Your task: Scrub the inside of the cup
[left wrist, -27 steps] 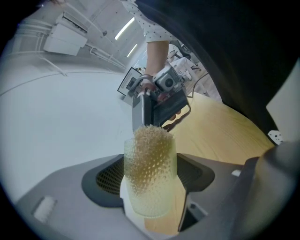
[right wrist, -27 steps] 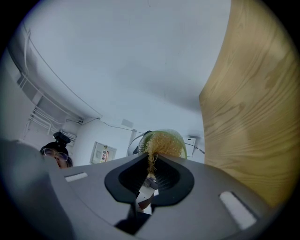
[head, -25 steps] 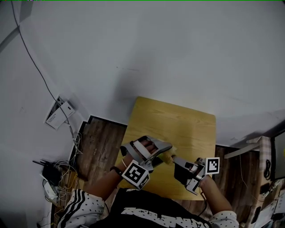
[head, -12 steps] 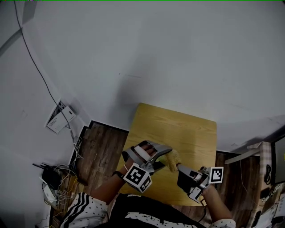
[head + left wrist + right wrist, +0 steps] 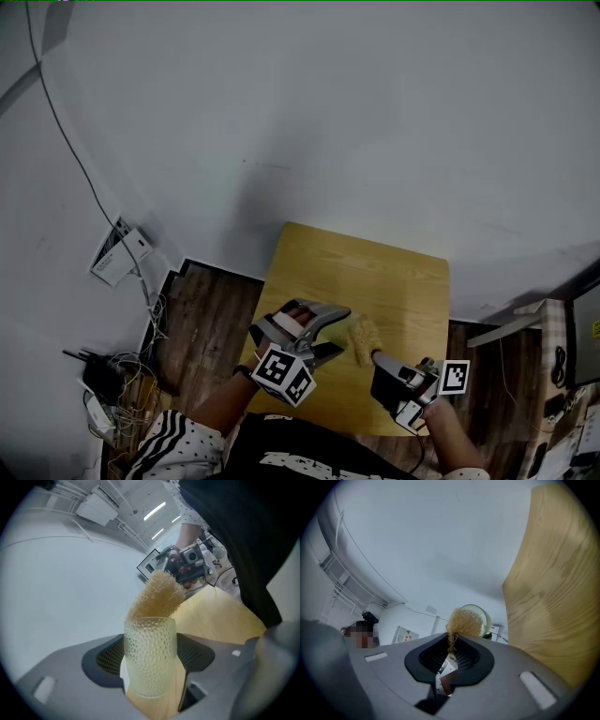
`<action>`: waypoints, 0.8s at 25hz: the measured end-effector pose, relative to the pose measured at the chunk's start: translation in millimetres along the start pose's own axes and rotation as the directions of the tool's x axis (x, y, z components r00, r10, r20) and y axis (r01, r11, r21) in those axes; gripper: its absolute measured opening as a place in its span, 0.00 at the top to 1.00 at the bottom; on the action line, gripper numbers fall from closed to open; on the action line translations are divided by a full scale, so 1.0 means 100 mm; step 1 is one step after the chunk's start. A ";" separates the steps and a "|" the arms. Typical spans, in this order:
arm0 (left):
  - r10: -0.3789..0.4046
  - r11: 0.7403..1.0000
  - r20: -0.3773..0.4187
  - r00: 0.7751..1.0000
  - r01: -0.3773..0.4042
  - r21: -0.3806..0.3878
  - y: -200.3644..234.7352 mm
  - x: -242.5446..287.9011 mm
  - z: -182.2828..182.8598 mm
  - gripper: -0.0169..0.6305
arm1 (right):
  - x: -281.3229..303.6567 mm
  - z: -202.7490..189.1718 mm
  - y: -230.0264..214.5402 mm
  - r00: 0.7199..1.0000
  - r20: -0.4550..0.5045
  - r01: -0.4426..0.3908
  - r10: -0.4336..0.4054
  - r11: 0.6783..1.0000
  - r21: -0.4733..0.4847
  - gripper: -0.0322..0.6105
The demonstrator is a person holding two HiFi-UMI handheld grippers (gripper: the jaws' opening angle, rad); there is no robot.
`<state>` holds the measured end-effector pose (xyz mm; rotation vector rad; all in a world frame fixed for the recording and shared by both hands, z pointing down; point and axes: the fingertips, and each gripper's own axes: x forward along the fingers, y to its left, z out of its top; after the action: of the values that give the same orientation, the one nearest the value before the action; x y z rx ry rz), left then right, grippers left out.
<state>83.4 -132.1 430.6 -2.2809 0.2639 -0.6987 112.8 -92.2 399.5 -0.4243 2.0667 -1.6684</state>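
A clear dimpled cup (image 5: 150, 660) sits sideways between the jaws of my left gripper (image 5: 151, 654), which is shut on it. Its mouth faces a tan fibrous scrubber (image 5: 159, 595), which sits just at the rim. My right gripper (image 5: 452, 641) is shut on the scrubber (image 5: 465, 622) by its stem, and the cup's pale rim (image 5: 487, 617) shows right behind the tuft. In the head view the left gripper (image 5: 333, 330) and right gripper (image 5: 380, 361) meet over the near part of the wooden table (image 5: 375, 272), with the scrubber (image 5: 363, 336) between them.
The small table stands against a white wall, with dark wood floor (image 5: 202, 309) on its left. A power strip and cables (image 5: 117, 258) lie on the floor at the far left. Furniture edges (image 5: 553, 356) crowd the right side.
The scrubber has drawn back a little from the left gripper's tip toward the right. Both grippers have shifted slightly toward the near edge of the table.
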 end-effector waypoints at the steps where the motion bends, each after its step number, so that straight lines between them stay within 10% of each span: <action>1: 0.002 1.000 0.004 1.000 -0.002 -0.019 0.01 0.00 -0.01 0.44 | -0.01 0.01 0.02 1.000 0.007 -0.004 0.004 1.000 -0.002 0.89; 11: -0.001 0.980 0.063 0.998 0.013 -0.198 -0.08 0.11 -0.03 0.44 | -0.17 0.10 0.12 0.996 0.093 -0.013 0.017 0.999 -0.046 0.89; 20: 0.005 0.931 0.101 0.995 0.033 -0.364 -0.15 0.26 -0.12 0.44 | -0.39 0.24 0.03 0.970 0.225 0.146 -0.095 0.964 -0.222 0.89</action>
<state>98.0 -138.5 458.5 -2.6666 0.3547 -0.5755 158.8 -92.4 398.5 -0.7872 2.1193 -1.3746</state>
